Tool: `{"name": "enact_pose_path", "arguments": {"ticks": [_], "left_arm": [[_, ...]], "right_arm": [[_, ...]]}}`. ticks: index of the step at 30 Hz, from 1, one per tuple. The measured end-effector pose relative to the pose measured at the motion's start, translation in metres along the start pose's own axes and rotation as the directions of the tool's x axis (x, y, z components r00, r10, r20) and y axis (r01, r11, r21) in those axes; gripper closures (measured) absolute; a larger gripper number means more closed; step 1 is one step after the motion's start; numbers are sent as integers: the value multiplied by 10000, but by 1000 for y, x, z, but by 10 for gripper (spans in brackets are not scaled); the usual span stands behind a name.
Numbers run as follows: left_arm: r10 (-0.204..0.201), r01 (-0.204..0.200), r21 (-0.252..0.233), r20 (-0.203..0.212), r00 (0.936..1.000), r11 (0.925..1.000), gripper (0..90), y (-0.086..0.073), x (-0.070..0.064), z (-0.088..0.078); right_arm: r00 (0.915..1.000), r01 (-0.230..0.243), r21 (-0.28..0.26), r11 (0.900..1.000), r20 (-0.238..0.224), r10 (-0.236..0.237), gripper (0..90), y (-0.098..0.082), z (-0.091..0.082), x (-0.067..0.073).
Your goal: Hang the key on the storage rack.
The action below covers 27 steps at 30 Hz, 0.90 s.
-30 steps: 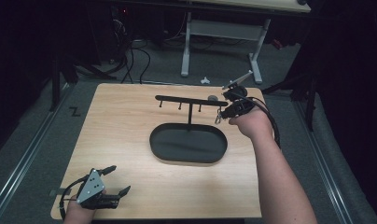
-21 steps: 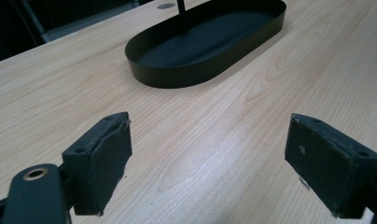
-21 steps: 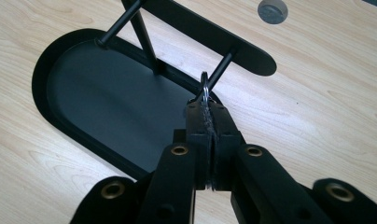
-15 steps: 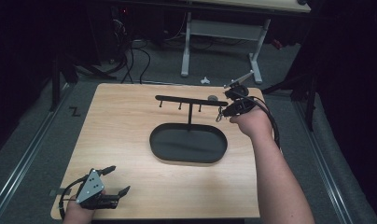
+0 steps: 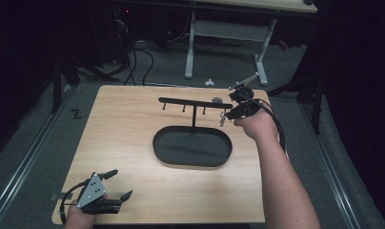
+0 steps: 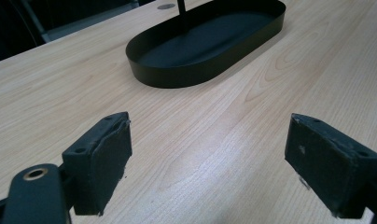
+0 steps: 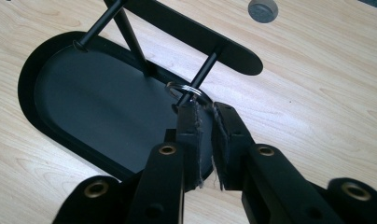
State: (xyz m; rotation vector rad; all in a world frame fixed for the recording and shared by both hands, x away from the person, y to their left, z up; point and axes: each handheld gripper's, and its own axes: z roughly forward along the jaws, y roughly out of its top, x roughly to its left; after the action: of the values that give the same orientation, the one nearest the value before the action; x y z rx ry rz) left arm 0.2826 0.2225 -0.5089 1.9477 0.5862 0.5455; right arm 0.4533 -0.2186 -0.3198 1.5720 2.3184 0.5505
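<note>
One thin silver ring (image 7: pixel 189 89), a doubled loop of wire, sat around a peg (image 7: pixel 203 70) under the right end of the black rack's bar (image 5: pixel 195 102), with the right gripper (image 7: pixel 204 114) pinched nearly closed on its near edge above the oval tray (image 5: pixel 162 151). Near the table's (image 5: pixel 133 119) front left corner, the left gripper (image 6: pixel 207 154) rested with its jaws spread wide and nothing between them, well apart from the tray.

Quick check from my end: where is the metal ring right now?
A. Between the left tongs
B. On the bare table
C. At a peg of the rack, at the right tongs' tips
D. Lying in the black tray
C: the ring circles a rack peg just ahead of the nearly closed right tongs.
</note>
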Motion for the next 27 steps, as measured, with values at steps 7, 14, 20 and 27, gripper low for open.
{"name": "enact_pose_path", "arguments": {"ticks": [7, 14, 20, 27], "left_arm": [[0, 0, 29, 16, 10000, 10000, 152, 0, 0, 0], [20, -20, 31, 34, 10000, 10000, 152, 0, -1, 1], [22, -22, 38, 31, 10000, 10000, 152, 0, -1, 2], [63, -64, 154, 114, 9999, 9999, 152, 0, -1, 2]], "right_arm": [[10000, -49, -78, 10000, -36, 49, 793, -1, -2, 1], [9999, -29, -91, 10000, -97, 28, 777, -5, -3, 1], [9998, -9, -58, 10000, -209, 7, 719, -8, -3, 1], [9997, -95, 42, 9999, -238, 96, 586, -12, -1, 2]]}}
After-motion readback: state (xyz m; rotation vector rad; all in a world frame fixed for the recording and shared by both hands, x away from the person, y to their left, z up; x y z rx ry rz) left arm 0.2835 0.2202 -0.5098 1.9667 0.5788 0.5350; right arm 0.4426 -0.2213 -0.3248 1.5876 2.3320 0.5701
